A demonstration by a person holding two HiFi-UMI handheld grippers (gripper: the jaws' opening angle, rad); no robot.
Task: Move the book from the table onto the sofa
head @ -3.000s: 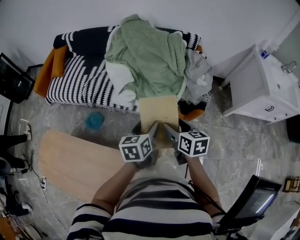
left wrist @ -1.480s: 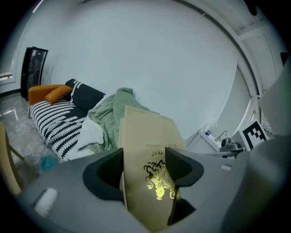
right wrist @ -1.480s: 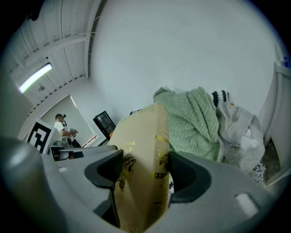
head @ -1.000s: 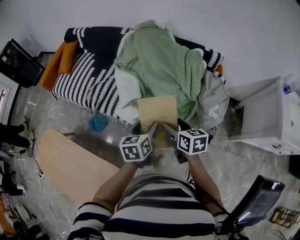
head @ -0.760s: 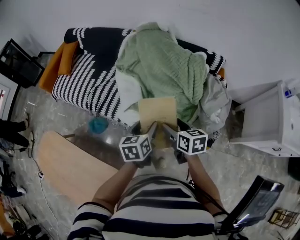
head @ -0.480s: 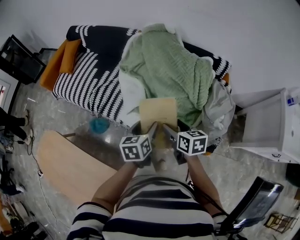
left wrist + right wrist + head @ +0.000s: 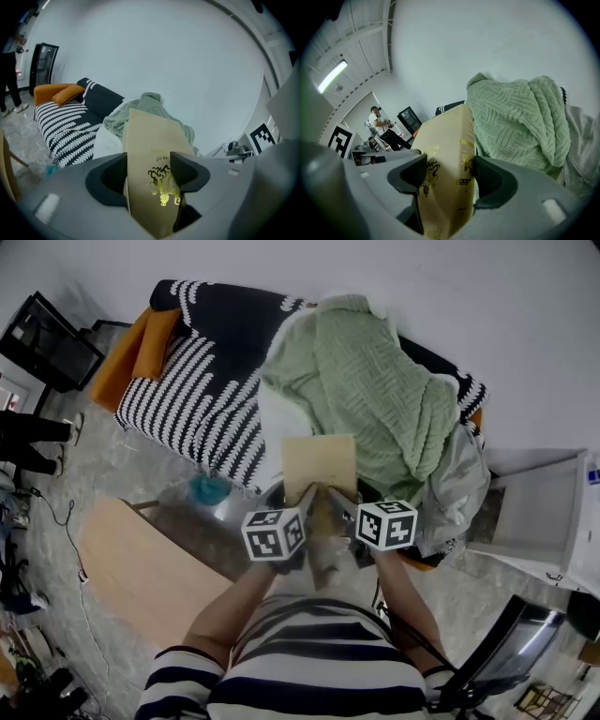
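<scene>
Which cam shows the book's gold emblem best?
Left gripper view: the book faces the camera, gold emblem clear between the jaws. Right gripper view shows it skewed, beside the spine. Head view: plain tan cover only.

The book (image 7: 319, 465) is a thick, tan hardback with a gold emblem and gold lettering on its cover and gold bands on its spine. It is off the counter (image 7: 150, 568), a pale wooden top that lies well to the left of it. The left claw (image 7: 149, 171) and the right claw (image 7: 446, 176) each clamp its near edge, side by side, and its cover faces up. Its far edge reaches over the front of the sofa (image 7: 120, 381), which is orange and draped with a black-and-white throw (image 7: 206, 381).
</scene>
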